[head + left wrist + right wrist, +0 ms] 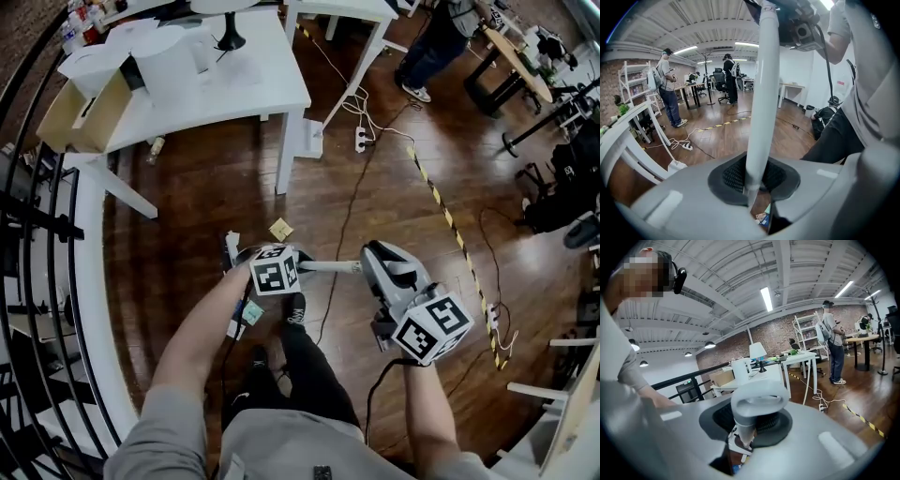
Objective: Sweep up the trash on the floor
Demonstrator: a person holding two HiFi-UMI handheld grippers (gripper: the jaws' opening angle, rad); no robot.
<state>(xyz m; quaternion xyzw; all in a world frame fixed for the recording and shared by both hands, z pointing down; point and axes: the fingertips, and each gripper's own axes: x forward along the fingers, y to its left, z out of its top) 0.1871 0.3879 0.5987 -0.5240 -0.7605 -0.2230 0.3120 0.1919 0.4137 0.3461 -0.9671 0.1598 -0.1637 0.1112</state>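
A broom's white pole point(330, 266) runs level between my two grippers and ends in a grey loop handle point(394, 274). My left gripper point(302, 264) is shut on the pole point(760, 108), which stands between its grey jaws point(757, 187). My right gripper point(386, 298) is shut on the loop handle point(757, 405), with its marker cube point(431, 325) nearest me. Trash lies on the wooden floor below: a yellow crumpled scrap point(280, 229), a white piece point(232, 246) and a teal scrap point(252, 313). The broom's head is hidden under my left arm.
A white table point(267, 89) with a cardboard box point(80, 114) and a lamp stands ahead. A black railing point(33, 234) runs along the left. A power strip point(360, 139), cables and a yellow-black tape line point(448, 220) cross the floor. A person point(433, 47) stands at the far right.
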